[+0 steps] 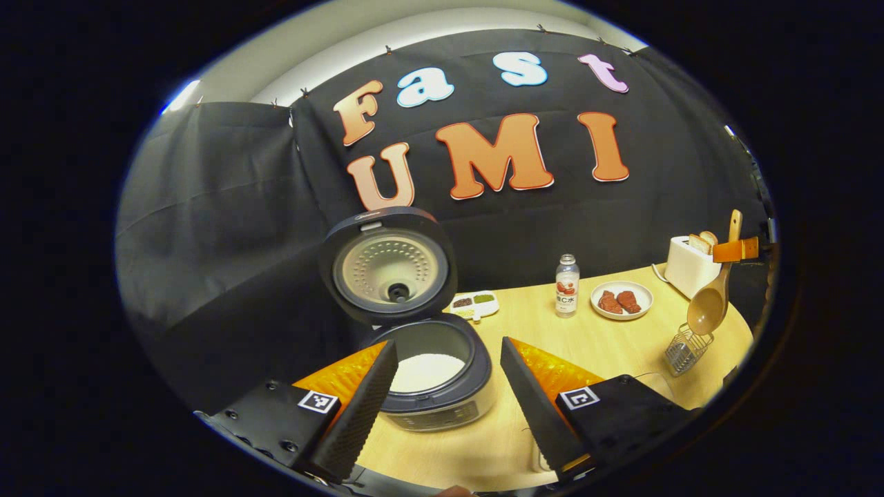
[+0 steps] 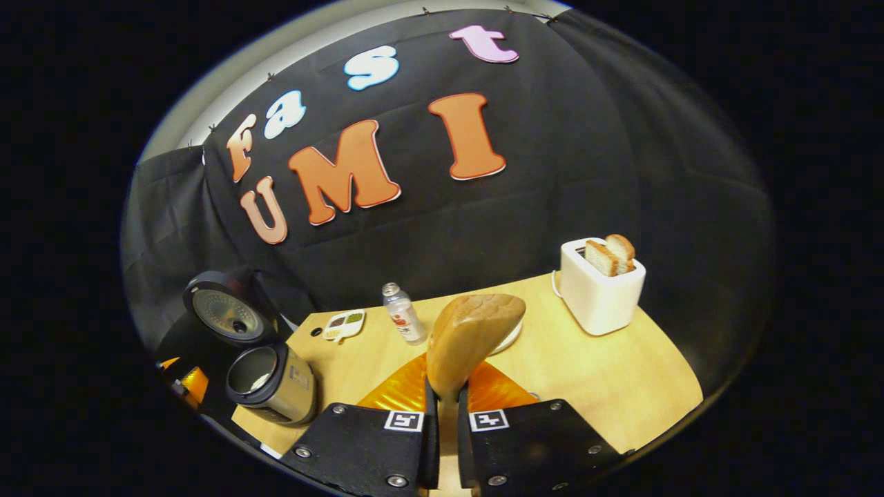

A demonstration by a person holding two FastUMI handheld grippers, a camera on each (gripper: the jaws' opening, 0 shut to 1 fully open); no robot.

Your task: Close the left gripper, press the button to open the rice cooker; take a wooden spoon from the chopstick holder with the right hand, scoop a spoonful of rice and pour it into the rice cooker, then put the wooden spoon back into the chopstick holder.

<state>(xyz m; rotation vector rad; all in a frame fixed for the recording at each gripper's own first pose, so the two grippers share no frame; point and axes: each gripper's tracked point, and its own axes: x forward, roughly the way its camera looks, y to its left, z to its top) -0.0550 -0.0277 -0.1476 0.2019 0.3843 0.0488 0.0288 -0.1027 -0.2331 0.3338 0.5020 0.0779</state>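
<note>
With the rice cooker (image 1: 431, 373) standing open, we are spreading the left gripper (image 1: 442, 397) jaws, pinching the wooden spoon (image 2: 469, 338) in the right gripper (image 2: 443, 400), and hovering above the chopstick holder (image 1: 687, 348), return pending.

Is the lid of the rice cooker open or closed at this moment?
Open. The lid of the rice cooker stands upright, showing its perforated inner plate, and white rice is visible in the uncovered pot.

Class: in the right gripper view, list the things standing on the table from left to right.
rice cooker → small divided dish → bottle → wooden spoon, held in the right gripper → toaster
</note>
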